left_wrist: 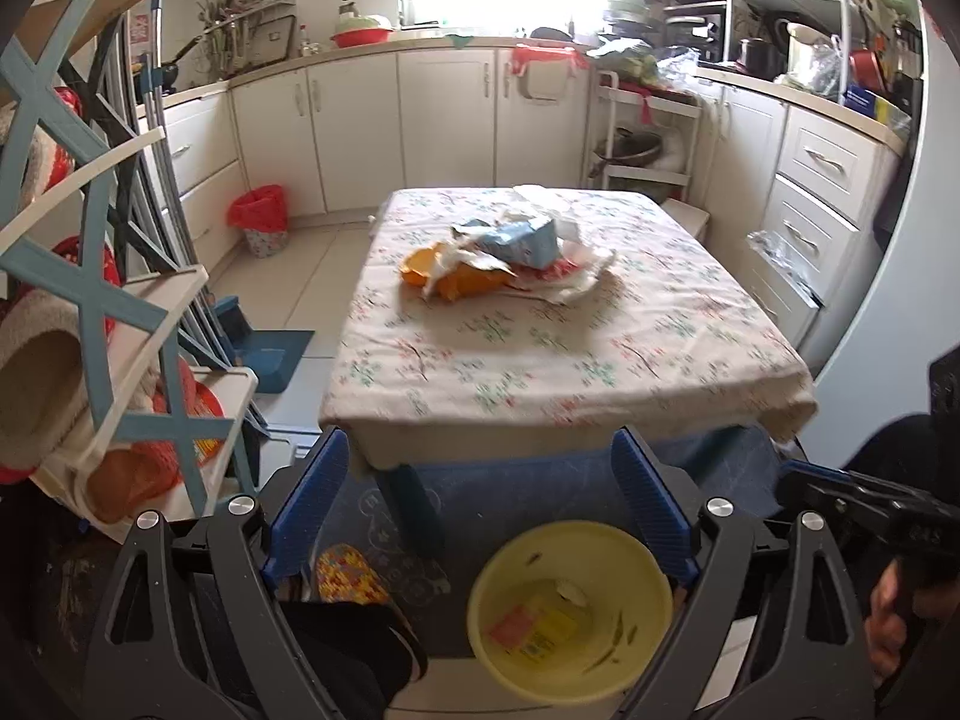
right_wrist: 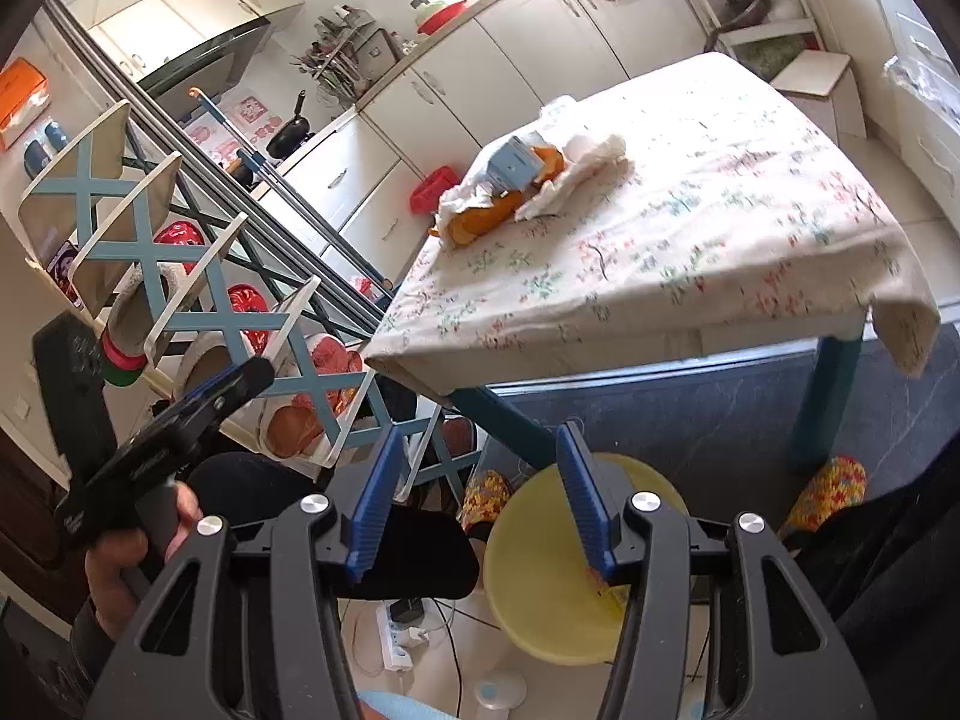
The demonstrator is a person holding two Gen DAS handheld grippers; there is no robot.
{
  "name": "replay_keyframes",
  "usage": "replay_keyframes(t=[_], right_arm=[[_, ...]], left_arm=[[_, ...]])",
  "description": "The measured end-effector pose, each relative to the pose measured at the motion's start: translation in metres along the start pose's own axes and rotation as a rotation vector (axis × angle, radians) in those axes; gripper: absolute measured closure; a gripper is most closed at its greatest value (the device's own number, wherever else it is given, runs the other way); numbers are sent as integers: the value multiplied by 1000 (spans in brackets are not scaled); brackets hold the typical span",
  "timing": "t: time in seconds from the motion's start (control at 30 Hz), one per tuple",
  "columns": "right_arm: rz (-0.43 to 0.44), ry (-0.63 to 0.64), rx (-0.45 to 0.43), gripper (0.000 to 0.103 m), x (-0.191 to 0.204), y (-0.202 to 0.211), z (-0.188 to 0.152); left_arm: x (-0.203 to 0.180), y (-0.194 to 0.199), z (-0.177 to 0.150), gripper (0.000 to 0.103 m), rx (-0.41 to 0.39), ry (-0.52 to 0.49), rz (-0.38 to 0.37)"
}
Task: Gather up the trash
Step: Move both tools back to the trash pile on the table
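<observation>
Both grippers were held low, short of the near edge of the table (left_wrist: 540,372). Left gripper (left_wrist: 480,510) stood wide open, empty; right gripper (right_wrist: 480,504) was open and held nothing. The trash pile (left_wrist: 510,255) lay mid-table, far from both, dead ahead of the left, ahead-left of the right; long axis left-right. A yellow bin (left_wrist: 570,609) sat below. Neither arm looked clearly nearer.

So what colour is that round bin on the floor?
Pale yellow. The bin shows best in the left wrist view, which looks down into it.
</observation>
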State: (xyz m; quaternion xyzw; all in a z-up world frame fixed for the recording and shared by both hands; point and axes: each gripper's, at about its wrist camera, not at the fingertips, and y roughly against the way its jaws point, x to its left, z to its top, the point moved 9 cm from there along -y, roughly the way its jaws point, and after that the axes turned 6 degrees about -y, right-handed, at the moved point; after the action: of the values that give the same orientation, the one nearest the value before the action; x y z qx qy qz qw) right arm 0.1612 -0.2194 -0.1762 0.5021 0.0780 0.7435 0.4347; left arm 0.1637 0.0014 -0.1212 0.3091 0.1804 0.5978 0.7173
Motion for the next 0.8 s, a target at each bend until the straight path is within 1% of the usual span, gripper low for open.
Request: replay_keyframes(t=[0.13,0.3,0.4,0.57,0.8], right_arm=[[3,27,-7,50,7,-7,13],[8,56,-18,50,14,-15,33],[3,78,-27,47,18,-19,47],[-17,138,-36,45,22,-31,77],[-65,195,-50,43,22,-57,128]], left_arm=[[11,-18,15,18,0,11,16],[18,-40,32,18,4,-8,29],[21,-58,44,18,11,-23,32],[24,-95,65,18,32,-63,29],[27,-153,89,18,88,-95,19]])
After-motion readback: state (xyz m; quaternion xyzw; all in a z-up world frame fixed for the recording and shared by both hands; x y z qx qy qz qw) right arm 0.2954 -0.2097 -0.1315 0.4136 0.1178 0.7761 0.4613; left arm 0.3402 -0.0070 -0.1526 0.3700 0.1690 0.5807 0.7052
